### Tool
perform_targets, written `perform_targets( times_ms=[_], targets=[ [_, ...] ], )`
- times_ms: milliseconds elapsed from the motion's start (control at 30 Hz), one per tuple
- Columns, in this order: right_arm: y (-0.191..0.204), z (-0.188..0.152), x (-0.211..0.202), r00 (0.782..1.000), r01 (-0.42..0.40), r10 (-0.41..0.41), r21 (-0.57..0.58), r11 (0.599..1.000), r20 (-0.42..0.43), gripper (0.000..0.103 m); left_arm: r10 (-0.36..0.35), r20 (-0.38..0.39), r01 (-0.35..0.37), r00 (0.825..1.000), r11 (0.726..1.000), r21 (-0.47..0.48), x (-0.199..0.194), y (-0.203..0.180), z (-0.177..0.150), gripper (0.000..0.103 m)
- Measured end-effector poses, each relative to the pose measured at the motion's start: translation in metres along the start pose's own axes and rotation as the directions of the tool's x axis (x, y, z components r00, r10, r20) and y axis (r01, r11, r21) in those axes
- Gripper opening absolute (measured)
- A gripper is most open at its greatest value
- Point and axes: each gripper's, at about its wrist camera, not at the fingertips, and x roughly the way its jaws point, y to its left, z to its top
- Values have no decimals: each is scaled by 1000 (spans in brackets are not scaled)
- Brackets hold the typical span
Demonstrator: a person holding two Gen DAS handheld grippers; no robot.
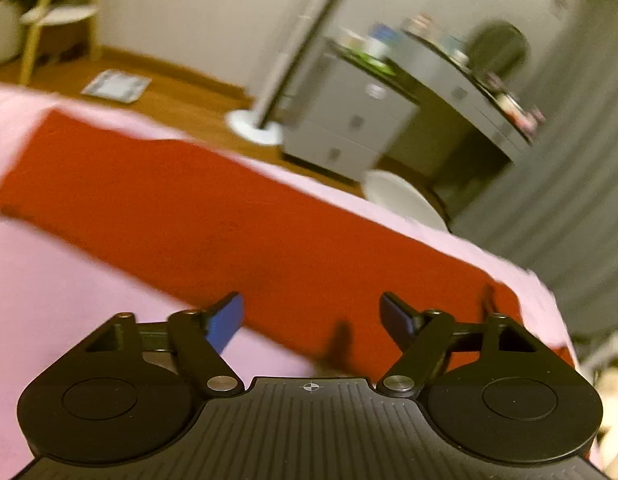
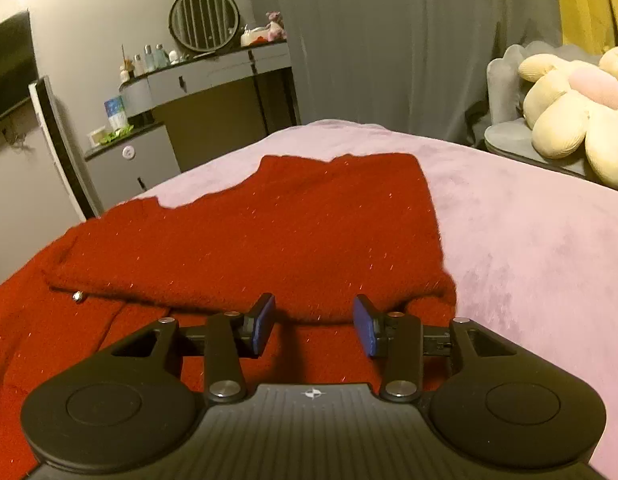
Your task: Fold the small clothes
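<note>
Currently nothing is held: the right gripper (image 2: 313,326) is spread open just above the near folded edge of the red garment (image 2: 269,224), probably for pinching it, while the left gripper (image 1: 311,320) is kept open over the garment, laid flat on the pink bedspread (image 2: 529,240).

A bed (image 2: 529,248) covered in a soft pink-lilac blanket carries a red knitted garment (image 2: 269,232). The garment lies flat on the blanket with one part folded over itself, its far edge short of the bed's far end. In the blurred left wrist view the garment (image 1: 213,208) runs as a long red band across the bed (image 1: 49,280).
</note>
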Motion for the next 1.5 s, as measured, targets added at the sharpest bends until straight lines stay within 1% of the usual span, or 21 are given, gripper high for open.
perform_targets(
  times_ms=[100,133,200,300,400,433,500,600,700,767,833,933,1033,1133,1167,1200,1233,1300,1367,1433,1500],
  targets=[
    [6,-2,-4,1000,-3,3,-1,1000,-15,42,86,28,-80,996,985,-151,-14,49,10,74],
    [7,-2,-6,1000,-3,3,-4,1000,-15,42,94,38,-84,995,974,-209,-16,65,13,72],
    [11,-4,-10,1000,0,0,-9,1000,-13,42,91,51,-71,995,952,-296,-15,88,20,56],
    [15,-7,-15,1000,-1,1,-4,1000,-19,42,82,74,-45,994,913,-405,-8,113,31,44],
    [19,-13,-17,999,-4,3,-4,1000,-36,41,78,86,-32,993,893,-450,-5,125,39,33],
    [21,-15,-17,999,-2,2,-9,1000,-41,41,80,88,-33,993,896,-443,-2,127,42,29],
    [23,-18,-16,999,1,-2,-20,1000,-49,41,97,79,-56,992,909,-414,2,129,49,14],
    [23,-19,-14,999,4,-5,-19,1000,-52,40,108,80,-71,991,925,-373,-1,127,56,12],
    [21,-20,-12,998,3,-3,-4,1000,-55,40,121,119,-95,985,974,-204,-7,93,65,11],
    [19,-20,-10,998,-1,1,7,1000,-57,40,55,155,-44,986,996,-72,-14,54,68,11],
    [19,-20,-9,998,-2,3,11,1000,-55,40,-29,182,20,983,998,52,-21,9,67,11],
    [17,-19,-10,999,-5,6,18,1000,-50,40,-197,177,156,964,963,219,-27,-72,52,11],
    [15,-18,-11,999,-6,8,31,999,-45,39,-341,99,287,935,890,353,-23,-157,24,11],
    [11,-17,-12,999,-10,12,50,999,-42,39,-392,10,340,920,810,478,-14,-230,-22,15],
    [9,-17,-12,999,-10,13,56,998,-42,39,-387,-30,349,921,790,505,-7,-249,-37,29],
    [6,-16,-12,999,-13,16,65,998,-40,39,-374,-73,355,924,777,519,0,-262,-49,55],
    [3,-16,-12,999,-18,21,74,997,-40,39,-359,-99,355,928,775,522,5,-271,-61,61],
    [-2,-13,-13,999,-24,27,94,995,-34,39,-350,-101,353,931,799,487,3,-271,-79,60],
    [-7,-11,-13,999,-37,41,122,992,-31,39,-322,-104,336,941,847,411,-5,-253,-96,61],
    [-9,-8,-14,998,-56,60,138,989,-23,39,-263,-84,275,961,891,360,-15,-222,-111,63],
    [-9,-6,-14,995,-95,100,159,983,-22,39,-189,-45,193,981,914,357,-9,-192,-117,63]
  ],
)
